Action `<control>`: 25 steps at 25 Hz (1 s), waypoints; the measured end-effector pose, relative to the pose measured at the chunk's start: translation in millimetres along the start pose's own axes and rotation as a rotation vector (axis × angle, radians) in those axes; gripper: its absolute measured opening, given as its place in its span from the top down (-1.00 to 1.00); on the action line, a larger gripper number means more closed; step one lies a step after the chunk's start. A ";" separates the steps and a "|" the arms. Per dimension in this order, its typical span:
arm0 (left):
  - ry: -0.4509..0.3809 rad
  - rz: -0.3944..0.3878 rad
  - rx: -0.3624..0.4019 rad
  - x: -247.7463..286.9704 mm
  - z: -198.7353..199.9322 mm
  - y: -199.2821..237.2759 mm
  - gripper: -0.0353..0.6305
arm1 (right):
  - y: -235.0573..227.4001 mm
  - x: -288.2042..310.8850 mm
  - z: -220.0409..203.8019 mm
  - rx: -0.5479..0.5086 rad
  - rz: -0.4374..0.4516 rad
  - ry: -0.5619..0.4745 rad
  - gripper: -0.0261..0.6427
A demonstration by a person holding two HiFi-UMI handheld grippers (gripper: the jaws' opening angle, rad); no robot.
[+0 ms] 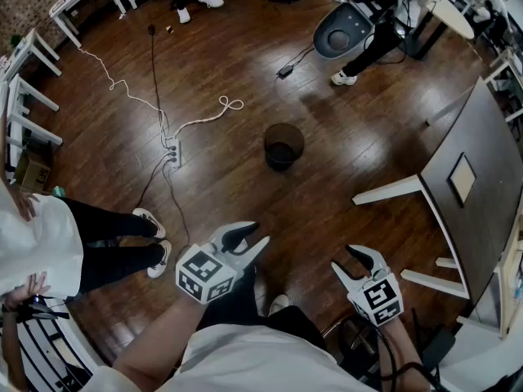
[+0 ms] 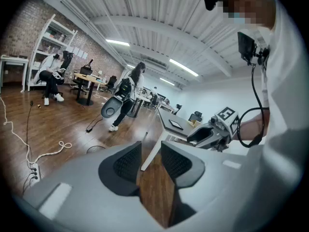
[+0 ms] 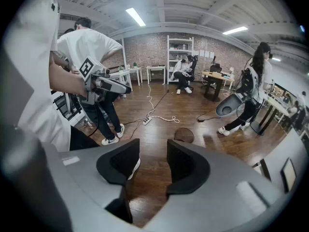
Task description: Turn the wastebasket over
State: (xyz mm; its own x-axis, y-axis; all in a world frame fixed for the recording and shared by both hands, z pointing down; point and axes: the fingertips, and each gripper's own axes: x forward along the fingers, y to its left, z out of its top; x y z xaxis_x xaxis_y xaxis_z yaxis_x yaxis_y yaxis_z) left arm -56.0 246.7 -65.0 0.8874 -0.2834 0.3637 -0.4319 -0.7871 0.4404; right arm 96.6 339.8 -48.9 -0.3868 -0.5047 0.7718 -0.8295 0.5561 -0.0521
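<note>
Mid-floor, well ahead of both tongs, wastebasket (image 1: 283, 145) stands upright, mouth up; right gripper view cuts off its base behind the jaws. Left gripper (image 1: 260, 233) & right gripper (image 1: 341, 257): released, nothing btwn jaws. Bare floor (image 1: 237, 194) all round; table (image 1: 490, 137) to the right, power strip (image 1: 173, 153) to the left.

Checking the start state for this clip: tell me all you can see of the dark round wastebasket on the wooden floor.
The dark round wastebasket looks like thin mesh with a solid rim. It stands upright, mouth up, alone on the brown plank floor and looks empty. Neither the left gripper nor the right gripper touches it; both are held short of it.
</note>
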 end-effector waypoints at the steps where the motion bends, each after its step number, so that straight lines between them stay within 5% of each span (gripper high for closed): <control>1: 0.000 -0.001 0.001 8.0 6.3 20.0 0.52 | -10.3 19.5 14.5 -0.011 0.003 -0.003 0.38; 5: 0.004 0.013 0.008 40.5 18.0 91.4 0.52 | -46.8 98.3 52.3 -0.095 0.041 0.019 0.38; 12: -0.055 0.153 -0.055 109.4 1.0 189.8 0.51 | -113.5 259.3 55.4 -0.281 0.181 0.116 0.33; 17: -0.134 0.232 -0.063 163.8 -34.6 250.7 0.50 | -162.0 384.1 22.9 -0.396 0.209 0.185 0.32; 25: -0.172 0.195 -0.064 234.0 -129.4 323.6 0.49 | -198.1 564.0 -49.8 -0.503 0.207 0.280 0.32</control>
State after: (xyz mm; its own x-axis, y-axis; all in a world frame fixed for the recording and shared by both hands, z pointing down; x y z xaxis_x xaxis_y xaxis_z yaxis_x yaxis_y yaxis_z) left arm -9.0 -3.4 268.8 0.7986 -0.5193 0.3041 -0.6015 -0.6738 0.4291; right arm 62.8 -22.1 428.2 -0.3426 -0.1979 0.9184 -0.4297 0.9023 0.0341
